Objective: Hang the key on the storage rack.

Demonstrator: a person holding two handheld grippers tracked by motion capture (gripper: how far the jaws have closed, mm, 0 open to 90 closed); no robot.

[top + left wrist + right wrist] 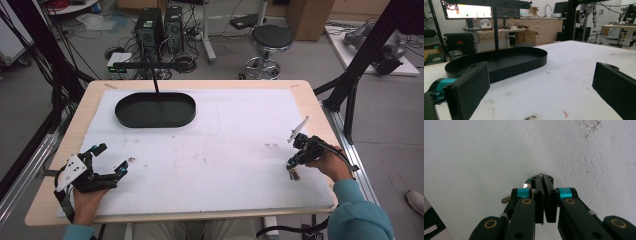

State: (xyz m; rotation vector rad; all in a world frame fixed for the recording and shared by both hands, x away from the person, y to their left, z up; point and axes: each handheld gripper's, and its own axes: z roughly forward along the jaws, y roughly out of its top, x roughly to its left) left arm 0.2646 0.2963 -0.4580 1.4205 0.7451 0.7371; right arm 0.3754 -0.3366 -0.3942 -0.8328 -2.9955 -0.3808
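My right gripper is held low over the right side of the white mat, jaws pressed together on a small silvery metal thing, perhaps a bunch of keys. In the right gripper view the gripper points down at the mat, and a thin metal edge pokes out at the jaw tips, with a loop to their left. My left gripper rests at the mat's front left corner, open, nothing between its jaws. In its own view the left gripper has both jaws wide apart.
A black oval tray sits at the back left of the mat, with a thin black post rising from it to a crossbar. The tray looks empty. Dark frame legs flank the table; a stool stands on the floor beyond.
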